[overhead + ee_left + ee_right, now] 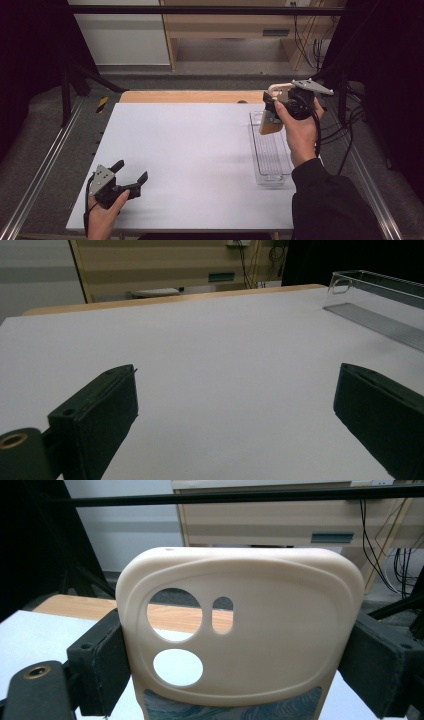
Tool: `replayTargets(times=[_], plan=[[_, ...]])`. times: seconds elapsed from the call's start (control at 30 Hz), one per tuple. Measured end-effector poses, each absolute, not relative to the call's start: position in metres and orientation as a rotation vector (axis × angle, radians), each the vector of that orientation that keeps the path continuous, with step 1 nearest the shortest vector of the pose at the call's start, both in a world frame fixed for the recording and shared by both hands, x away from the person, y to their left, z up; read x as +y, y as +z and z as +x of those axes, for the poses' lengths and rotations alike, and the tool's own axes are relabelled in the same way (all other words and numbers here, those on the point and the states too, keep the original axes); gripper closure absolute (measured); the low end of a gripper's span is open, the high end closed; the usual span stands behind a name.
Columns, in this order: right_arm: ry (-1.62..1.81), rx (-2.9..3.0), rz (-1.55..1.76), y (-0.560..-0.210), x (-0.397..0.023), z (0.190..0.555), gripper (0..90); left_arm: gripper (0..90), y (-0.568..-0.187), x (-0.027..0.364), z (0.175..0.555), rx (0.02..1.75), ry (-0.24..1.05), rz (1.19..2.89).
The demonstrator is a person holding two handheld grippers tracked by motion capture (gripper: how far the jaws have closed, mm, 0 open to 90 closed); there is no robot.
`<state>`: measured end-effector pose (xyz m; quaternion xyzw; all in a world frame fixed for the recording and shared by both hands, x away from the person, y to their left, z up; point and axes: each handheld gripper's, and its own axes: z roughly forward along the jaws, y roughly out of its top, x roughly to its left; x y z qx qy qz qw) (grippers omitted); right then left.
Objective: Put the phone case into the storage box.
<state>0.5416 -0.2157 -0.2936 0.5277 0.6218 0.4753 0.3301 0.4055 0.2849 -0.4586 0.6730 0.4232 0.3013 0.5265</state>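
Cream-coloured soft phone case (240, 630), with round and slot camera cut-outs near its top, is clamped by its two long edges between the black jaws of the right gripper (280, 107), held upright in the air above the far end of the long clear plastic tray (270, 172). In the right gripper view the pads press squarely on both sides, and a patterned teal panel shows at the case's lower edge. The step in hand looks like lowering the case into that tray. To do it well, I would keep the case's long axis lined up with the tray's length, bring it down between the walls without knocking the rim, and let go only once it rests on the ribbed floor. The left gripper (131, 178) rests low on the white table top (190, 150) near the person's side, jaws spread wide with nothing between them, well apart from the tray.
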Motion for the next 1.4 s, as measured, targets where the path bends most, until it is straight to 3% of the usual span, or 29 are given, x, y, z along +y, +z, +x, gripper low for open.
replayTargets(times=[1.4], plan=[[1.154,1.555,1.444,-0.350,-0.208,0.599,11.7,2.9,-0.459,0.287,0.407,0.993,0.705,1.604]])
